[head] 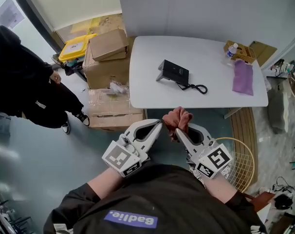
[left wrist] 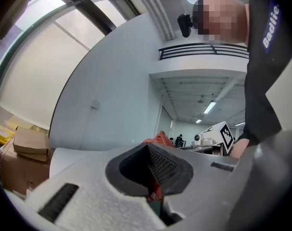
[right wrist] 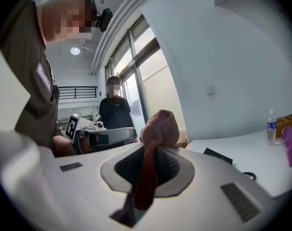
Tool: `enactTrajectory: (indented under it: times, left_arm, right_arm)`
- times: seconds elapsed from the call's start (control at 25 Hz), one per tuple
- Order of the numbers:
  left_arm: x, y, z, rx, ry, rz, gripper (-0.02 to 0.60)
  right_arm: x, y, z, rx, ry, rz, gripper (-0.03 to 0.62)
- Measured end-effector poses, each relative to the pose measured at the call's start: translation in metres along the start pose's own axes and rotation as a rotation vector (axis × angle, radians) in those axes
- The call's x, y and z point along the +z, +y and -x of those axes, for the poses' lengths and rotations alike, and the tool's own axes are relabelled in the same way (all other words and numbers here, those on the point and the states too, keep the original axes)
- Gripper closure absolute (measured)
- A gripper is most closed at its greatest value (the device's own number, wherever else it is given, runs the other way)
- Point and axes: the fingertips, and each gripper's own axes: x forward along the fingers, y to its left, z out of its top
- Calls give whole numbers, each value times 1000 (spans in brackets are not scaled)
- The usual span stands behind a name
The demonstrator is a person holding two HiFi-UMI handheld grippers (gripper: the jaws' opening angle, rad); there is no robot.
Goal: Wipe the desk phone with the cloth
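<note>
The cloth [head: 178, 119] was a reddish-brown rag, soft and crumpled into one knobbly lump. It hung in the air just off the near edge of the table [head: 147, 89], not touching it. There were two grippers, both of rough white plastic with dark ribbed pads. The left gripper [head: 158, 126] had its jaws pressed together on one end of the cloth. The right gripper [head: 178, 132] had its jaws squeezed on the other end, with a strip of cloth running down between them.

The one desk phone [head: 174, 72] was black, flat and boxy. It sat near the middle of the smooth white table, well apart from the cloth. Its one curly black cord [head: 198, 88] lay looped on the side toward the near edge. One purple cloth [head: 243, 77] lay by the right edge. At the far right corner stood one wooden box [head: 245, 54] with one clear bottle [head: 231, 49]. Brown cardboard boxes [head: 108, 45] were stacked past the left edge.
</note>
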Motion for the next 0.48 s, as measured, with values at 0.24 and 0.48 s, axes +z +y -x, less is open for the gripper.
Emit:
enactTrajectory:
  times: [0.24, 0.48]
  left_arm:
    - [16, 75, -28, -65, 22, -12, 580]
    - [11, 111, -57, -49, 29, 7, 580]
  right_arm:
    - [23, -39, -69, -60, 4, -9, 545]
    - [20, -79, -97, -54, 36, -12, 546]
